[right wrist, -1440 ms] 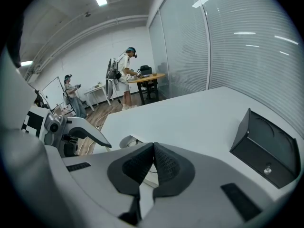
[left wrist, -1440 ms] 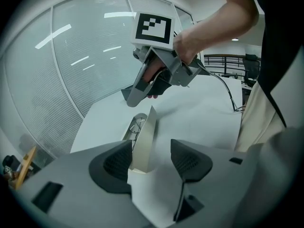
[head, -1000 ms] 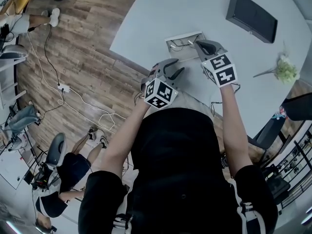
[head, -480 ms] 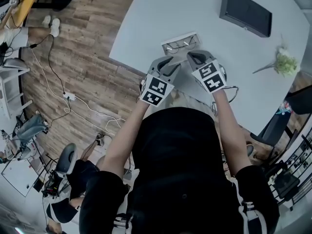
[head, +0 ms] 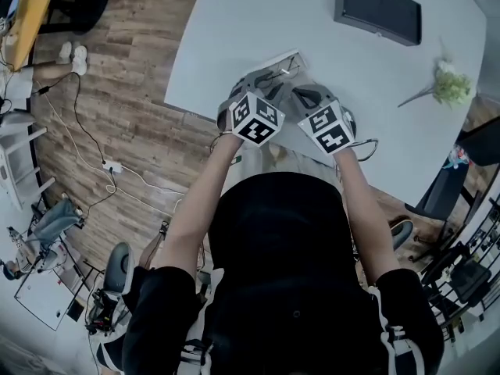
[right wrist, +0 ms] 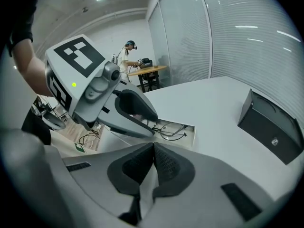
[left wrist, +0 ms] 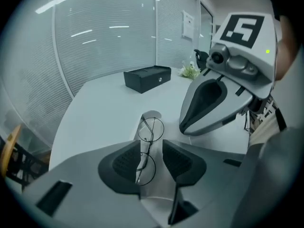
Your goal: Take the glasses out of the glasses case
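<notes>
Left gripper (left wrist: 152,151): jaws are standing apart, straddling the glasses (right wrist: 173,130). The glasses are lying in the open glasses case (right wrist: 191,134) on the table (head: 258,22). Right gripper (right wrist: 153,146): jaws are pressing together, empty.

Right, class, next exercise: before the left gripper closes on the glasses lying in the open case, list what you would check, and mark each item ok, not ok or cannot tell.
1. Glasses case open, glasses lying inside: ok.
2. Left gripper jaws apart with the glasses between them: ok.
3. Jaws lined up on the frame rather than a lens: cannot tell.
4. Right gripper steadying the case: not ok; it is shut, empty and short of the case.
5. Black box well away from the lift path: ok.
</notes>
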The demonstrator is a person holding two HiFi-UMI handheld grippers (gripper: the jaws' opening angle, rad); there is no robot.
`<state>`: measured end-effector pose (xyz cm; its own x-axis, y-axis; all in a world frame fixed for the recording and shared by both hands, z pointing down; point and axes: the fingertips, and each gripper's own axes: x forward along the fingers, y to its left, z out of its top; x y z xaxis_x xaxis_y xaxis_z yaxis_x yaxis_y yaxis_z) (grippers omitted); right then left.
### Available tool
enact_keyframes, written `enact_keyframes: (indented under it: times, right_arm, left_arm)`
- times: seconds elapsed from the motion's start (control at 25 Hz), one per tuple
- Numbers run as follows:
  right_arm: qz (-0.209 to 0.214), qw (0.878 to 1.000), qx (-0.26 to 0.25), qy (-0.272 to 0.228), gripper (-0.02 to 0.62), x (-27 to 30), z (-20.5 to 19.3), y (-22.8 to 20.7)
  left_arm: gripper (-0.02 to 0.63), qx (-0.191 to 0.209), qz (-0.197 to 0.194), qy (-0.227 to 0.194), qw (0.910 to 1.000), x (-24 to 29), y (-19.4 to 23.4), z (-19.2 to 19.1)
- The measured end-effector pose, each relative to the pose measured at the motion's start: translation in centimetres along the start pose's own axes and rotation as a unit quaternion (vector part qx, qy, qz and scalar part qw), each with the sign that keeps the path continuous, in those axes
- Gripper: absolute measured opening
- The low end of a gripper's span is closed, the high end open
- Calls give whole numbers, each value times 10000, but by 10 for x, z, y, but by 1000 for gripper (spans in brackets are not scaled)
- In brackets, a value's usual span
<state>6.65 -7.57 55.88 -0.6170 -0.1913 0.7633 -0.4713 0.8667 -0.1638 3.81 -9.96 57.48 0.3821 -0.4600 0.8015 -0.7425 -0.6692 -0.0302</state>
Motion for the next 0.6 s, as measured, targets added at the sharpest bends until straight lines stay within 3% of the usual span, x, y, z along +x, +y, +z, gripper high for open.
enact_keyframes:
  times: [0.24, 0.44, 0.6]
  right_arm:
    - [-146, 9999, 76, -9, 18, -9, -10, -6]
    - [-199, 9996, 198, 25, 18, -14, -20, -8]
    - [-222, 9994, 268, -31, 18, -16, -24, -9]
  left_arm:
    - [150, 757, 130, 567, 9954, 21, -8, -6]
    - [74, 693, 281, 728, 9945, 24, 1, -5]
    - [48, 957, 232, 885, 9912, 29, 0, -4]
